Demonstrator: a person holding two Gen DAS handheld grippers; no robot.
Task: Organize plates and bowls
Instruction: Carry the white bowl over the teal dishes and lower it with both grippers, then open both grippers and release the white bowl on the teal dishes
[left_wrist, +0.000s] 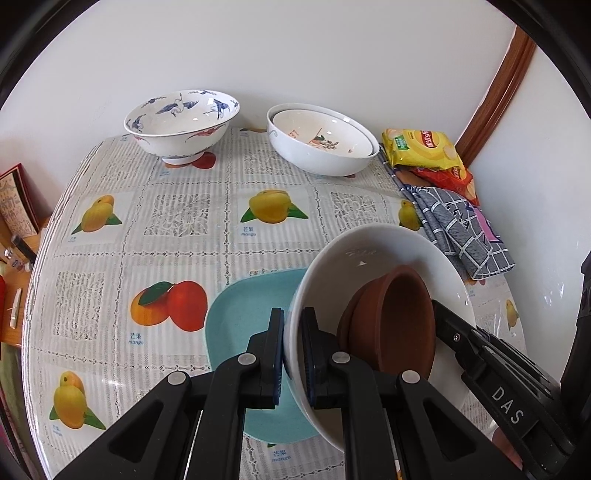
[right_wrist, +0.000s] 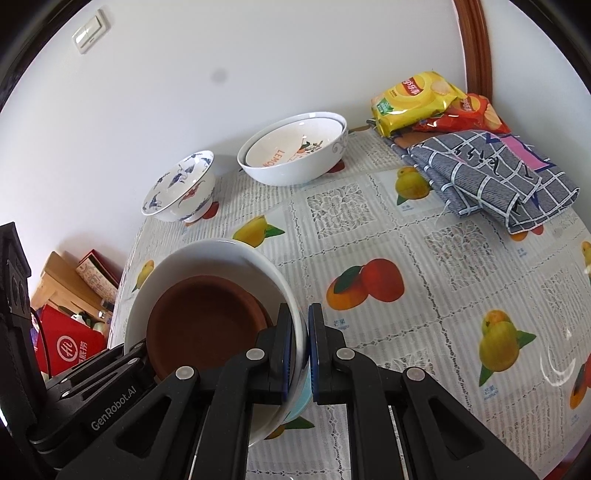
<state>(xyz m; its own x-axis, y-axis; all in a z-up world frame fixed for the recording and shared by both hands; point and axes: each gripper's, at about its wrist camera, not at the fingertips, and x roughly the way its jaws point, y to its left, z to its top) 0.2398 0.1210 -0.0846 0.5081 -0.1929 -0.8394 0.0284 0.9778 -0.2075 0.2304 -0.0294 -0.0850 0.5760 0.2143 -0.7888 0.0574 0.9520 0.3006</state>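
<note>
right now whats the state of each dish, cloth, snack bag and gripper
white bowl: tilted, both grippers clamp its rim
brown bowls: nested inside it
teal plate: flat on table, under white bowl
crane bowl: upright, empty
lemon bowl: nested in a larger white bowl
checked cloth: folded
chip bags: stacked
left gripper: shut on rim
right gripper: shut on rim

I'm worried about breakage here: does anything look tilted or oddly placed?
Yes. The white bowl, gripped on opposite rims by the left gripper and right gripper, is tilted, and the brown bowls nested inside have slid against its lower wall. Nothing looks spilled or cracked.
</note>
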